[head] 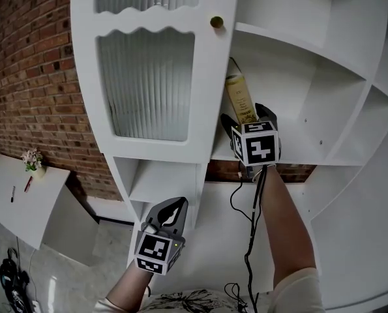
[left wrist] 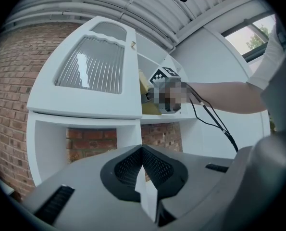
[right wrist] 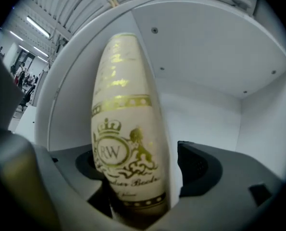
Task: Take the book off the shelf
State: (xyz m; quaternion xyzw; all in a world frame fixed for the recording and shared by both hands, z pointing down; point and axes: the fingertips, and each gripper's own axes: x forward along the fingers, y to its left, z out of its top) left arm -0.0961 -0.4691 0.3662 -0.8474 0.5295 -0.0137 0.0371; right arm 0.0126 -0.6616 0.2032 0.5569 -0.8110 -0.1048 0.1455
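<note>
The right tool point(head: 247, 117) stood level at an open compartment of the tall white wooden shelf unit point(head: 291, 150), its jaws spread wide on either side of a cream hardback book with a gold crest and lettering point(head: 240, 96). The book point(right wrist: 128, 143) stood on end on the shelf board at the compartment's left, close by the side wall. Its long axis ran upright and its spine faced straight out at the tool. In the right gripper view a strip of white shelf showed between the spine and the right-hand pad, so the right tool point(right wrist: 143, 177) had not clamped. Whether the left-hand pad touched the cover could not be told.

The left tool point(head: 171, 208) hung much lower and to the left, in front of the unit's lower cubbyholes. Its jaws were pressed together on nothing, as the left gripper view showed point(left wrist: 143, 165). The ribbed-glass cabinet door point(head: 148, 83) was shut beside the book's compartment, and a red brick wall point(head: 30, 77) ran behind the unit.

With the book already between the right tool's jaws, the coming move looked to be a squeeze across the covers and a straight pull outward.
</note>
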